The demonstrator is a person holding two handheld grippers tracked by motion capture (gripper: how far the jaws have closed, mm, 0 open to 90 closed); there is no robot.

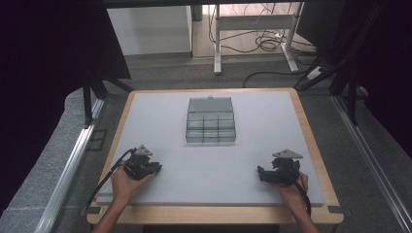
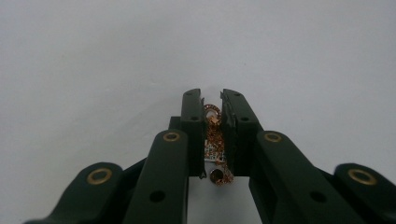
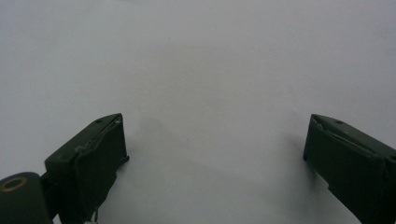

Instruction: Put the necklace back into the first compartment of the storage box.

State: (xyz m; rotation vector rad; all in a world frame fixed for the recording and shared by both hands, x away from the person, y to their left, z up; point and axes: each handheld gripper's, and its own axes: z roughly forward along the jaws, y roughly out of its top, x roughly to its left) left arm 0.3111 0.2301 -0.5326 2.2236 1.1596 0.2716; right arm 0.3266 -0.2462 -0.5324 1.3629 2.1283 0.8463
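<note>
While both hands rest low on the grey mat, the box, a clear one split into small compartments with its lid tipped up at the far side, sits at the middle of the mat, farther from the person than either tool. Seen from above, the left gripper lies nearer the person than the box and off to its left, well apart from it, held in the left hand with its cable trailing back over the mat's near edge. Its own view shows the jaws drawn narrow and pinching a chain, a thin coppery piece with a small ring at its far end, caught between the pads; a short end hangs out near the jaw roots, just above the mat. The right gripper lies on the other side, nearer the person than the box and to its right, also well apart from it, in the right hand. Its own view shows the jaws standing wide, with nothing between them but bare mat.
</note>
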